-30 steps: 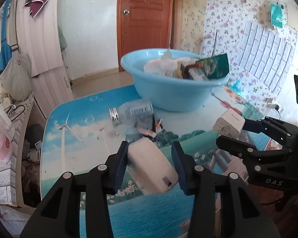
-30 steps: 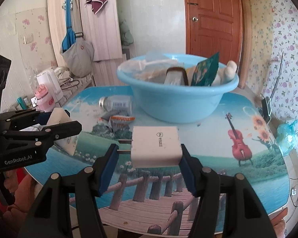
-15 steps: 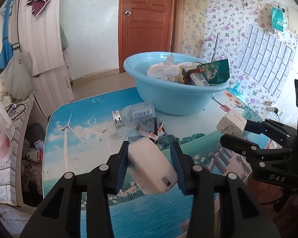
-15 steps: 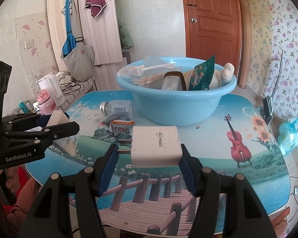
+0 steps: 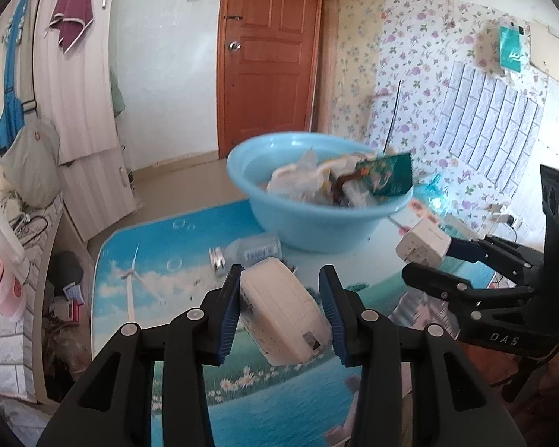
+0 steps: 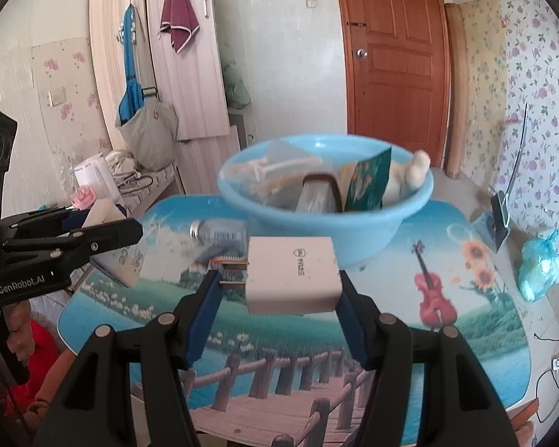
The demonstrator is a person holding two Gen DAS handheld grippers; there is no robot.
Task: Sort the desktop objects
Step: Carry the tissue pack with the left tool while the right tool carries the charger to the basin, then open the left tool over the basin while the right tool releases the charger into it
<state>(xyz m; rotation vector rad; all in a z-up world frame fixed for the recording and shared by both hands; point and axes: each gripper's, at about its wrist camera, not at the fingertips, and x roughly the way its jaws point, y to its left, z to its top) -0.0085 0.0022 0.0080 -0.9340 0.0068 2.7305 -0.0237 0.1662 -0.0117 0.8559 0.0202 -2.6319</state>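
My left gripper (image 5: 281, 298) is shut on a white tissue pack (image 5: 283, 316), held above the table's near edge. My right gripper (image 6: 279, 298) is shut on a white plug adapter (image 6: 292, 275) with its prongs pointing left; the same white plug adapter (image 5: 423, 247) shows at the right of the left wrist view. The light blue basin (image 5: 316, 227) stands at the far side of the table, holding a green packet (image 5: 387, 178), crumpled white wrappers and other items. In front of the basin (image 6: 354, 246), a clear bottle (image 6: 220, 232) lies on its side.
The table (image 6: 447, 335) has a printed landscape cover. A torn wrapper (image 6: 220, 260) lies by the bottle. A blue bag (image 6: 540, 268) and a small stand (image 6: 499, 219) sit at the table's right edge. A white kettle (image 6: 93, 182) stands on a side shelf at left.
Both grippers have risen and tilted, so the basin looks lower and farther. Each still holds its object. Nothing on the table has shifted.
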